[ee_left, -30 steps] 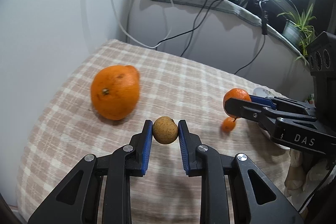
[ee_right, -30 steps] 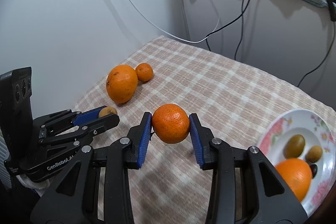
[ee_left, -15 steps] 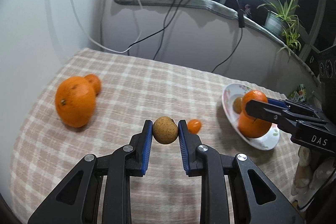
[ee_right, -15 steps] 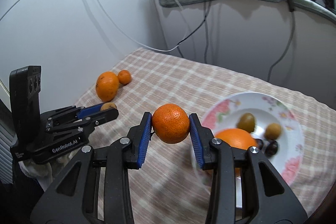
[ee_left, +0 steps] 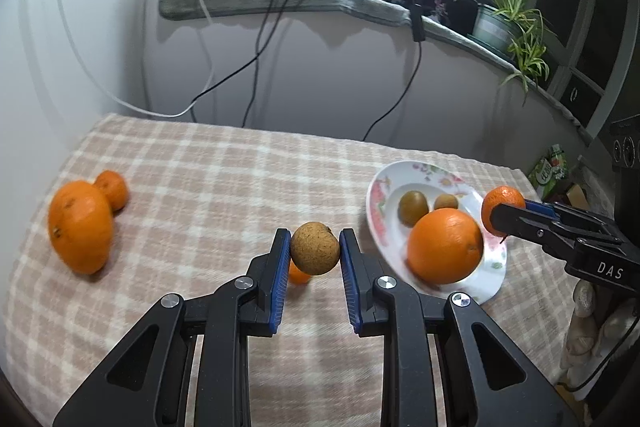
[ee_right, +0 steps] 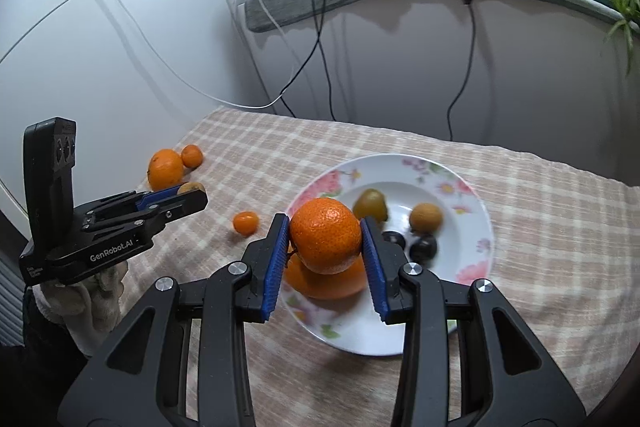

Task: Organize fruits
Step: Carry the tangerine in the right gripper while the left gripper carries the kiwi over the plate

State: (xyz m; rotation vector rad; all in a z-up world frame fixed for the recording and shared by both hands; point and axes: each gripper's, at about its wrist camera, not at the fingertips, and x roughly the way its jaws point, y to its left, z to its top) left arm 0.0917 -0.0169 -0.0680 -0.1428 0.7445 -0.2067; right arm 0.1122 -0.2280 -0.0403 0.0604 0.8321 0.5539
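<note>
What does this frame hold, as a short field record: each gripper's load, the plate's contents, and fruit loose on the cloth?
left gripper: shut on a small brown round fruit
right gripper: shut on a mandarin, above the plate
plate: large orange, greenish fruit, brown fruit, two dark fruits
loose on cloth: big orange, small orange beside it, tiny orange fruit

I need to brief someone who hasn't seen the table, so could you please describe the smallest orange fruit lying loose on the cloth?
Start from the flowered plate on the checked tablecloth. Just beside its rim, toward the pair of oranges by the wall, lies the tiny orange fruit, alone on the cloth. It is far smaller than the big orange and touches nothing, unlike the small mandarin.
</note>
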